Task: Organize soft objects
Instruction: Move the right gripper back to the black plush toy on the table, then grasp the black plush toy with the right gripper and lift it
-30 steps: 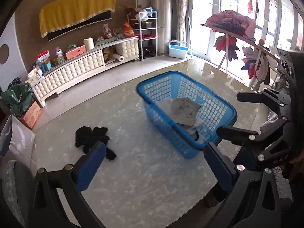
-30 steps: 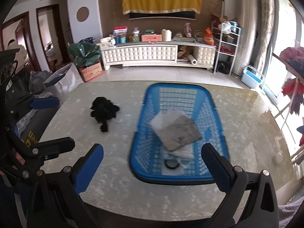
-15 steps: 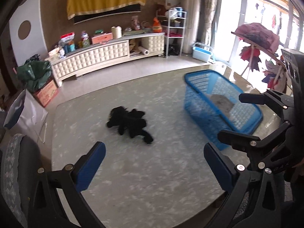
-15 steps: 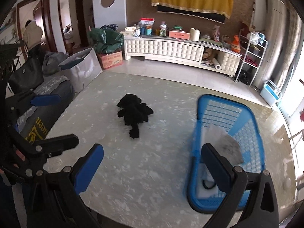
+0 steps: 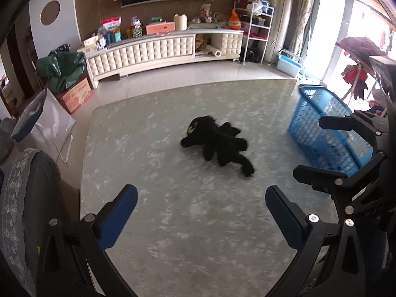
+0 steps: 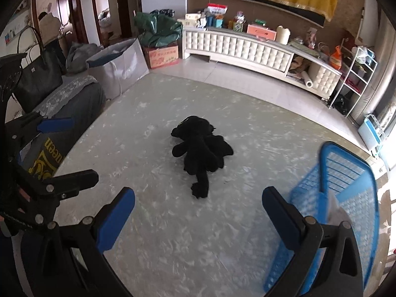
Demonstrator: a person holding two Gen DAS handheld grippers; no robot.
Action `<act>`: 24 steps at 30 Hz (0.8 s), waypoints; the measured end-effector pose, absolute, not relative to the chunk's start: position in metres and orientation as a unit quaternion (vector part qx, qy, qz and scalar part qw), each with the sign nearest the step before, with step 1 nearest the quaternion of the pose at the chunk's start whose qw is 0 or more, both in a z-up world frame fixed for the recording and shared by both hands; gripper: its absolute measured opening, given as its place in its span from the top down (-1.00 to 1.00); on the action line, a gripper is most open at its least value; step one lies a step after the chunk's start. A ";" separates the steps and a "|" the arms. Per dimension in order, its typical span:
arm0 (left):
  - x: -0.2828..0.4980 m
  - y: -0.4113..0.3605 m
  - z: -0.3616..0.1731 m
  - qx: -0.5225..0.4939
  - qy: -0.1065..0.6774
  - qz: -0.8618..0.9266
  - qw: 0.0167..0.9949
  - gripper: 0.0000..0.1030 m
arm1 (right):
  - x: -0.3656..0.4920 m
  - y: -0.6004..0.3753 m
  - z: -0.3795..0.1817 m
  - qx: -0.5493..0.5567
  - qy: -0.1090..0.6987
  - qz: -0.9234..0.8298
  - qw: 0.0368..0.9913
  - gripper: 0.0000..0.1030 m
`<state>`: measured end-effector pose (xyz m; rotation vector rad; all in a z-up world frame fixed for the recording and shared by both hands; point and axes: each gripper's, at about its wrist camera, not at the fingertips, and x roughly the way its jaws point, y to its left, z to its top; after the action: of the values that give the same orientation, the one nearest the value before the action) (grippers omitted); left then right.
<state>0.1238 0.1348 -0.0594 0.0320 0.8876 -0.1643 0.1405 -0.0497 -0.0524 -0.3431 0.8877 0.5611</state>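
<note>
Both cameras have swung leftwards over the last second: the basket (image 5: 329,133), which filled the middle of each view, has slid to the right edge, and the black toy (image 5: 217,143) has come from the lower left to the centre of both frames. The toy itself looks to lie where it lay on the table (image 5: 148,148); only the aim of the grippers has changed.

In the left wrist view, going left to right, the left gripper (image 5: 200,212) sits at the bottom with its fingers spread wide and nothing between them. The toy lies above it in mid-frame, well apart from the tips, and the basket is at the right, apart from the toy.

The right wrist view gives the same order: the right gripper (image 6: 198,215) has its fingers spread and empty, the toy (image 6: 200,151) is dead centre with its tail pointing towards the tips, and the basket (image 6: 346,193) is at the lower right.

I'd judge the toy light, plush and floppy, not fragile or slippery. Limbs and tail will droop, so the thick body is the surer hold.
</note>
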 end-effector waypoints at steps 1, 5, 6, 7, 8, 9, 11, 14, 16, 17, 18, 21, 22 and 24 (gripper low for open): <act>0.128 0.141 -0.065 0.015 0.433 -0.077 0.898 -0.99 | 0.145 -0.045 -0.057 -0.165 0.425 0.268 0.849 -1.00; 0.144 0.158 -0.083 0.004 0.450 -0.075 0.890 -0.99 | 0.160 -0.032 -0.071 -0.173 0.436 0.274 0.839 -1.00; 0.147 0.161 -0.087 0.002 0.452 -0.076 0.889 -0.99 | 0.162 -0.031 -0.072 -0.174 0.438 0.277 0.837 -1.00; 0.150 0.164 -0.091 0.001 0.456 -0.078 0.887 -0.99 | 0.168 -0.027 -0.078 -0.177 0.444 0.279 0.833 -1.00; 0.153 0.166 -0.095 0.001 0.458 -0.080 0.885 -0.99 | 0.171 -0.024 -0.081 -0.179 0.447 0.279 0.831 -1.00; 0.157 0.168 -0.099 0.004 0.461 -0.081 0.884 -0.99 | 0.177 -0.020 -0.087 -0.184 0.453 0.280 0.826 -1.00; 0.165 0.171 -0.106 0.008 0.466 -0.077 0.881 -0.99 | 0.185 -0.015 -0.097 -0.193 0.462 0.274 0.821 -1.00; 0.178 0.177 -0.115 0.001 0.473 -0.080 0.877 -0.99 | 0.197 -0.011 -0.109 -0.190 0.471 0.267 0.819 -1.00; 0.189 0.181 -0.122 -0.005 0.474 -0.085 0.877 -0.99 | 0.207 -0.010 -0.119 -0.186 0.481 0.258 0.817 -1.00; 0.193 0.182 -0.123 -0.006 0.475 -0.087 0.876 -0.99 | 0.213 -0.010 -0.124 -0.187 0.485 0.255 0.815 -0.99; 0.198 0.183 -0.127 -0.006 0.475 -0.086 0.875 -0.99 | 0.217 -0.009 -0.129 -0.189 0.489 0.250 0.814 -0.96; 0.211 0.184 -0.137 -0.005 0.479 -0.091 0.873 -0.99 | 0.230 -0.007 -0.139 -0.191 0.497 0.241 0.811 -0.76; 0.215 0.183 -0.141 -0.003 0.482 -0.094 0.871 -0.99 | 0.234 -0.006 -0.143 -0.195 0.500 0.238 0.810 -0.72; 0.223 0.183 -0.148 0.002 0.485 -0.097 0.869 -0.99 | 0.238 -0.004 -0.149 -0.201 0.505 0.239 0.805 -0.68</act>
<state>0.2229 0.1835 -0.1477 0.0034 1.0140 -0.2021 0.2378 -0.0039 -0.1491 -0.4298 1.0814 0.5126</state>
